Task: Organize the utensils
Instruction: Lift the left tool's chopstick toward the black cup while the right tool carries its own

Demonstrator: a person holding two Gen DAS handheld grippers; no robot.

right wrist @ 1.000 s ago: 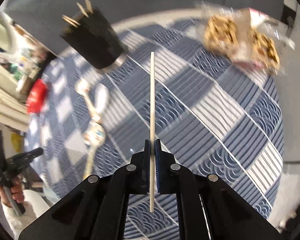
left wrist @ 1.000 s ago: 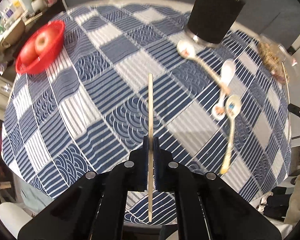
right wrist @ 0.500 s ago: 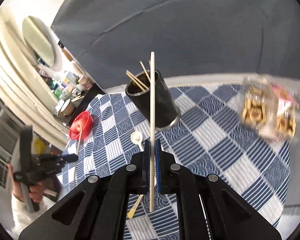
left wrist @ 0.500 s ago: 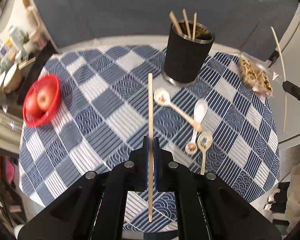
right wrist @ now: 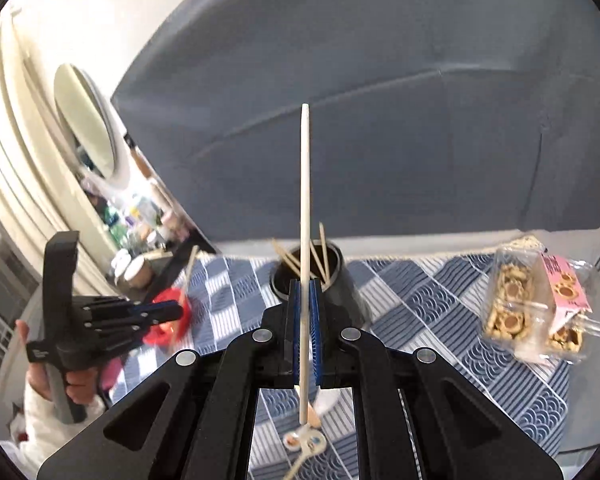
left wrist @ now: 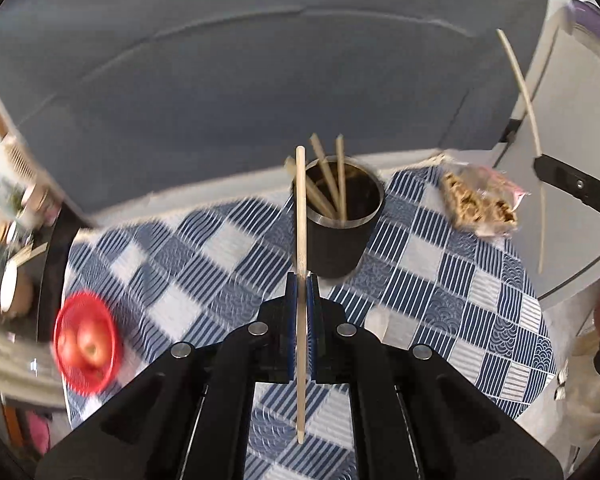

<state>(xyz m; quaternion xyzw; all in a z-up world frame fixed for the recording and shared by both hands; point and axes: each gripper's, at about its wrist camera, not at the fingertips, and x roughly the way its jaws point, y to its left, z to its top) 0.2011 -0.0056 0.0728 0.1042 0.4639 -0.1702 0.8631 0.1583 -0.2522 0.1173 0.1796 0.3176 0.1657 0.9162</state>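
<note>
Wooden chopstick (left wrist: 301, 240) is clamped mid-length in the left gripper (left wrist: 301, 292), held above the surface (left wrist: 440, 280) and just short of the black holder (left wrist: 342, 232), which stands toward the far edge with several sticks already in it. A paler chopstick (right wrist: 305, 240) is pinched likewise in the right gripper (right wrist: 305, 300). Each should probably be tipped lower end down over the holder's rim and released only once the tip is inside, one gripper at a time, so that collisions are avoided. Spoons (right wrist: 304, 440) are left near the front edge.
</note>
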